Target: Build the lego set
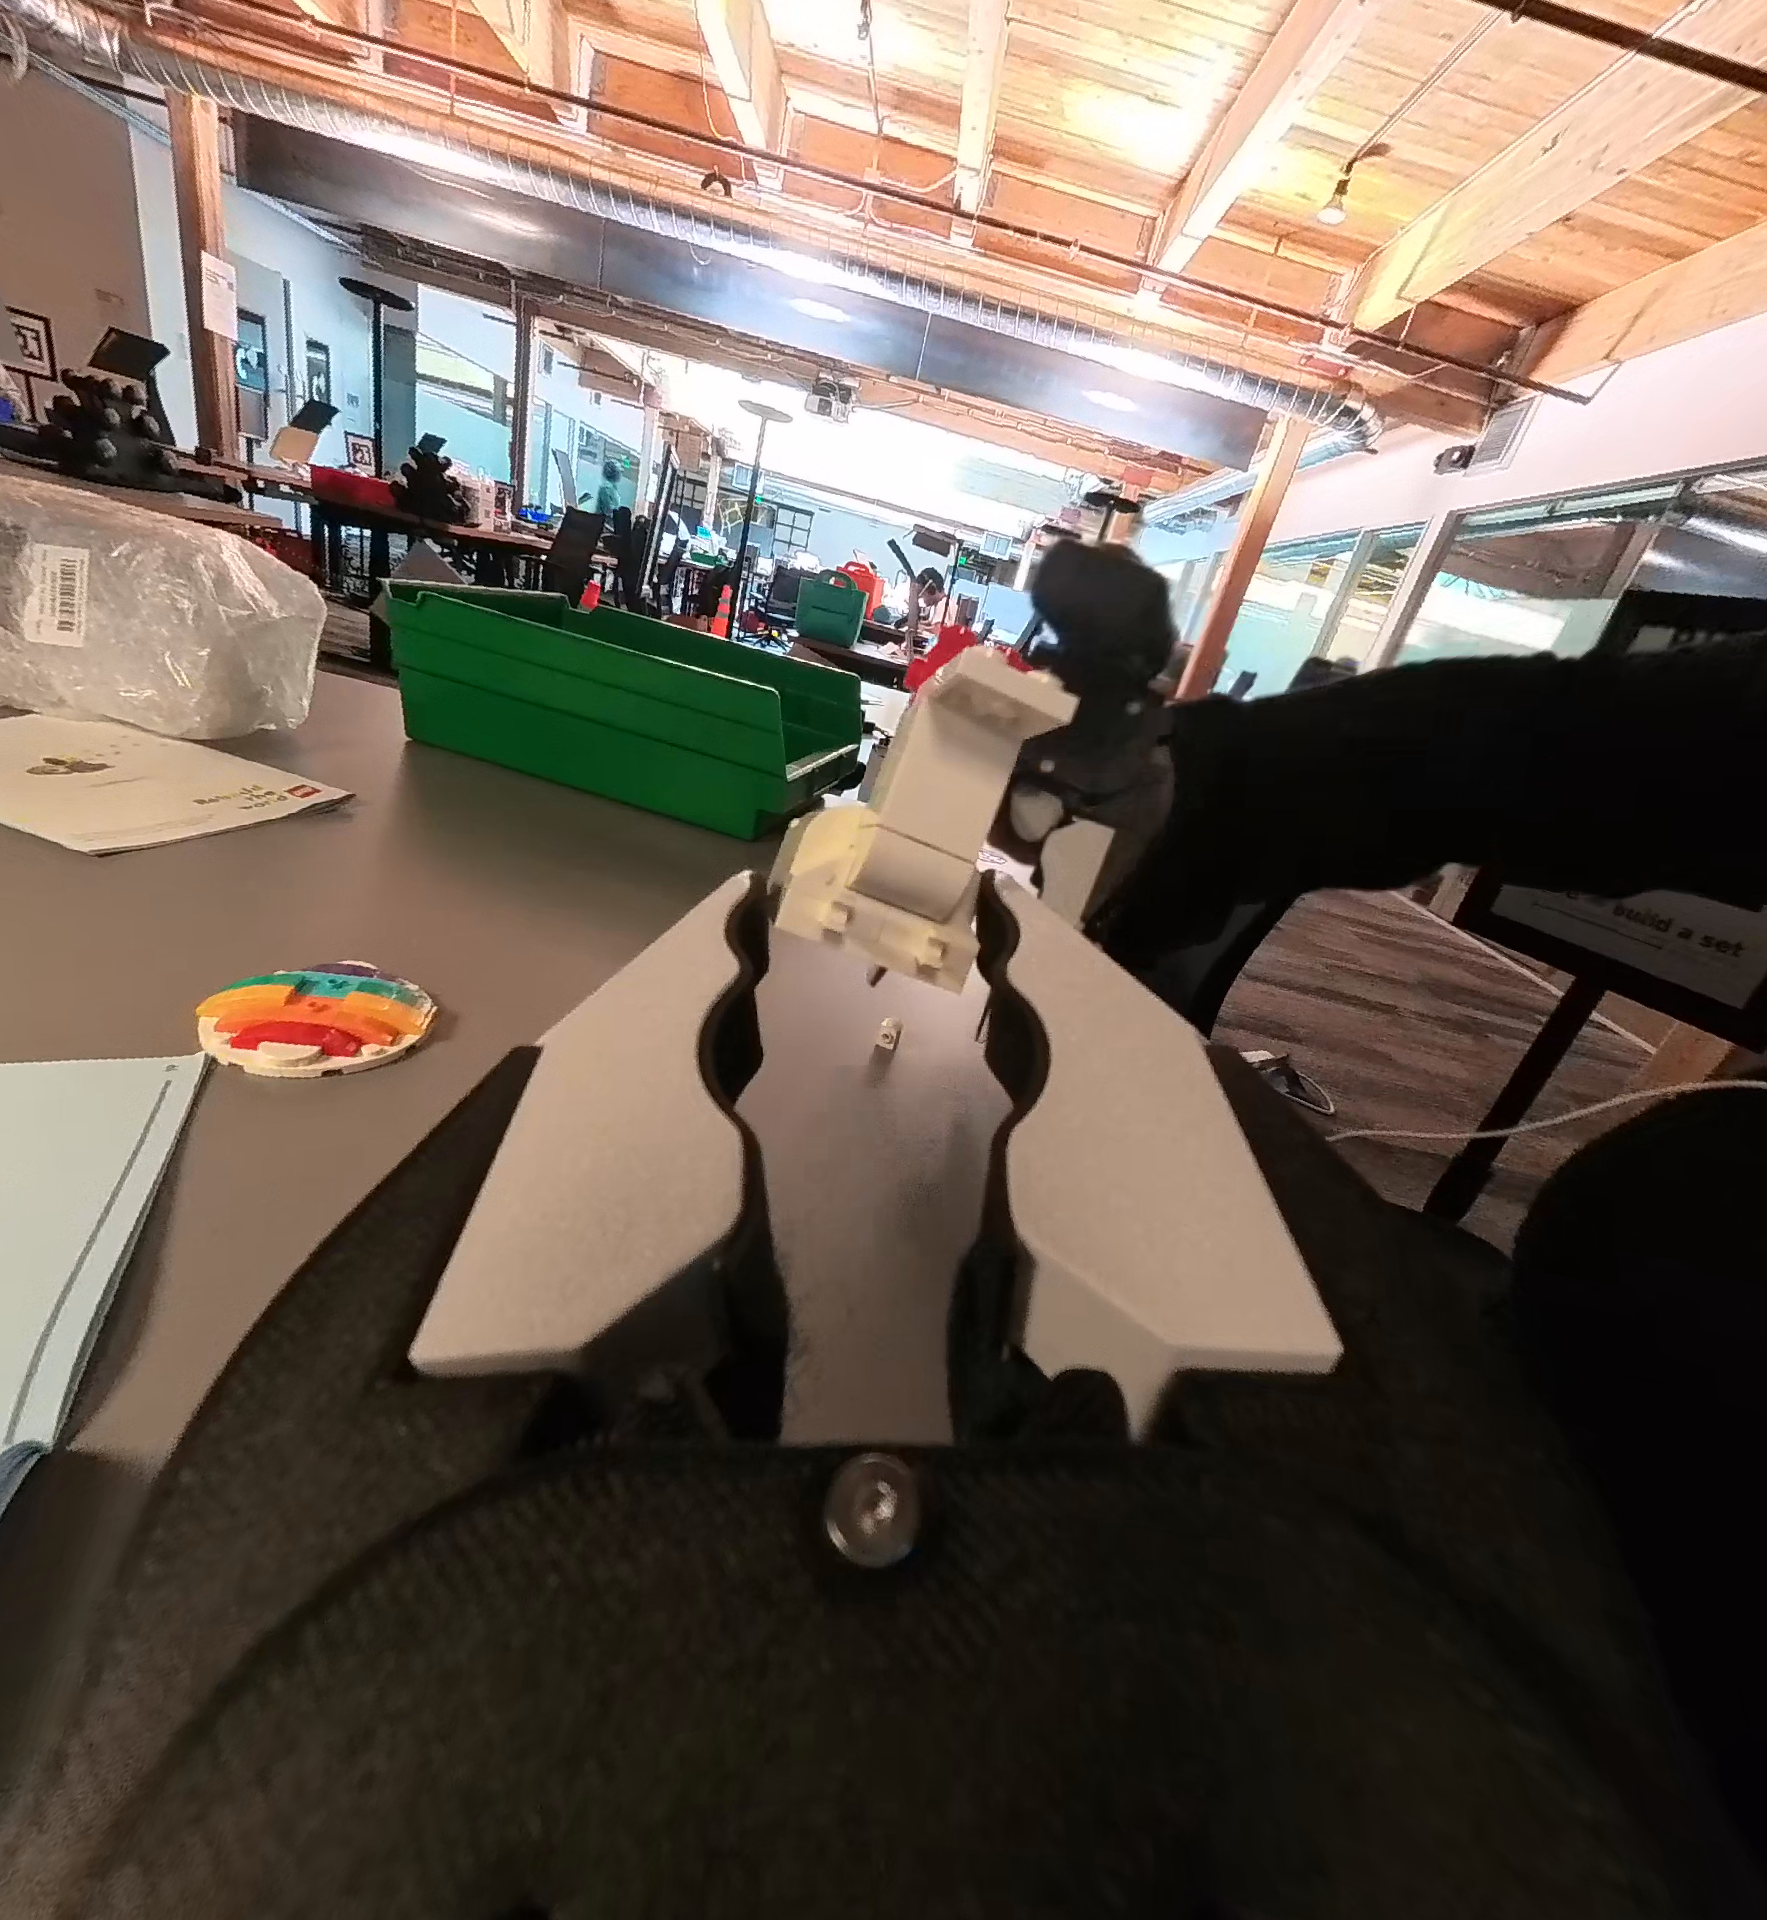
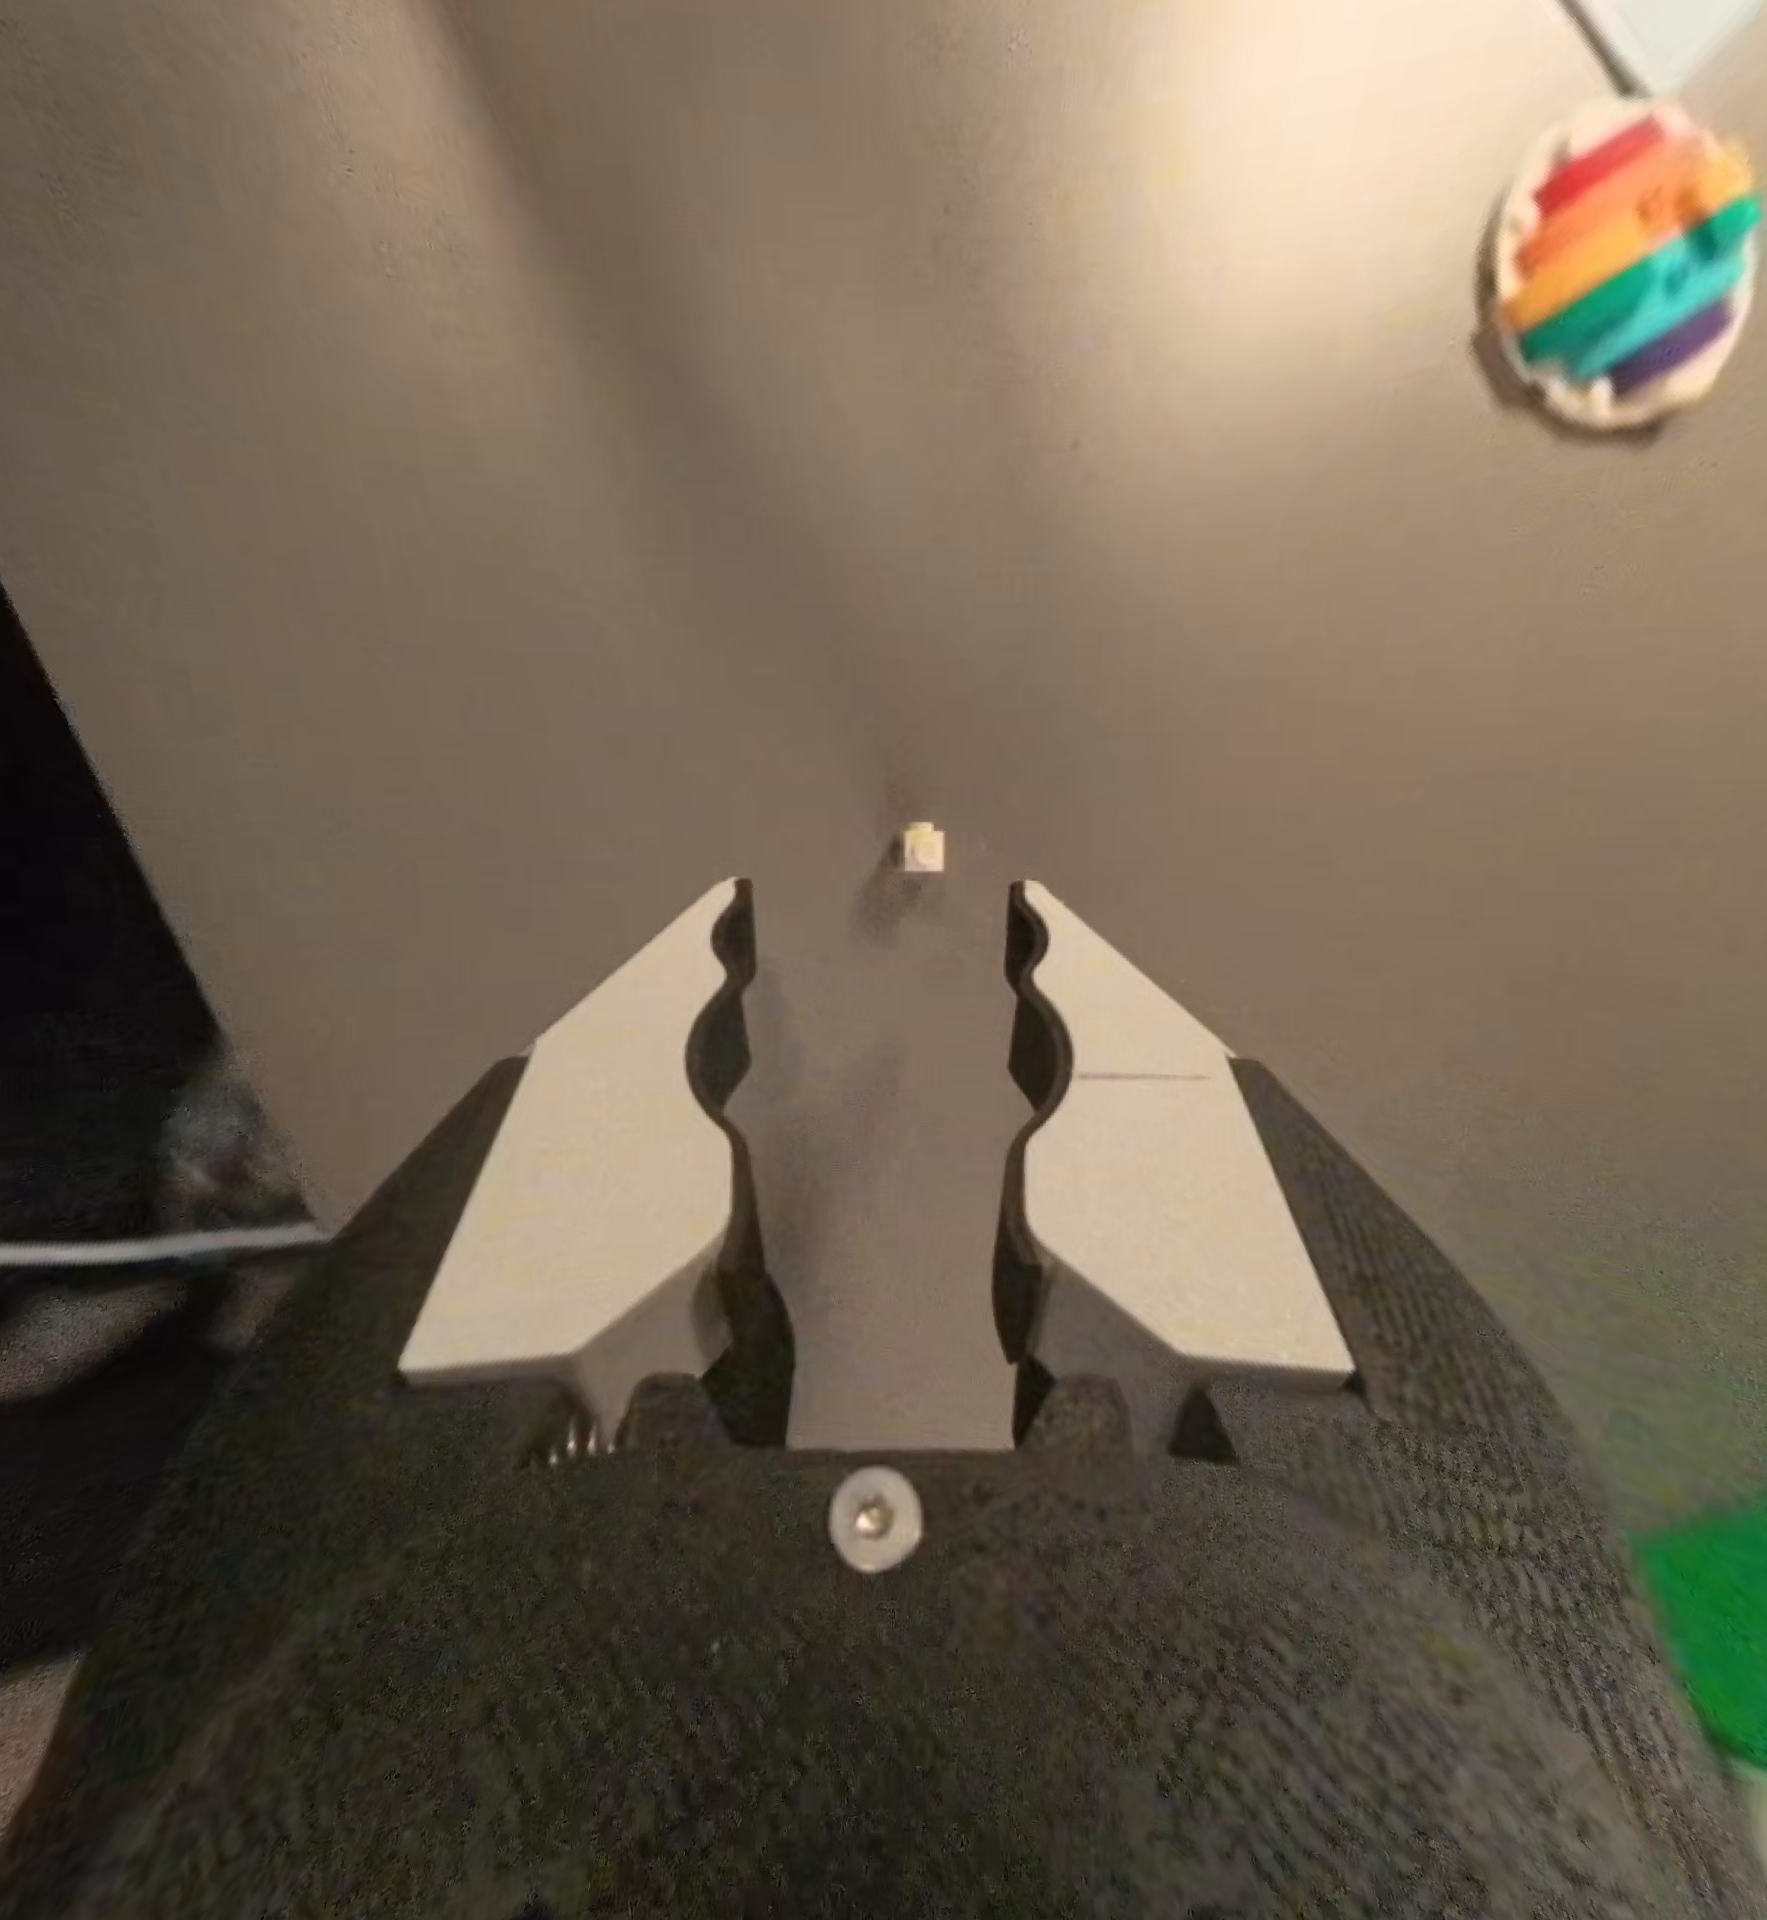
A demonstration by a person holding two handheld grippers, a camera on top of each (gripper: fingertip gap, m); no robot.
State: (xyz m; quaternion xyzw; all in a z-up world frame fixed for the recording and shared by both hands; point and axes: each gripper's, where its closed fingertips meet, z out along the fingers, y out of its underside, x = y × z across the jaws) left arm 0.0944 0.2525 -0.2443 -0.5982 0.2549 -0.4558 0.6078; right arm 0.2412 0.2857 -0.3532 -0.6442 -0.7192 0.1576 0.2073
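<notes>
White brick assembly [image 1: 900,831] clamped at its base in left tool [image 1: 863,935]; right tool [image 2: 879,894], jaws apart and empty, hovers over a tiny loose piece [image 2: 923,852] at 12 o'clock on the grey counter [image 2: 1274,675]; an off-centre closure could flick it away

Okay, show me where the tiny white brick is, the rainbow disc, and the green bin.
tiny white brick [image 2: 921,852]: right wrist view, on its top face.
rainbow disc [image 1: 318,1017]: left wrist view, on the coloured stripes at its middle.
green bin [image 1: 609,696]: left wrist view, on its long near side wall.
</notes>
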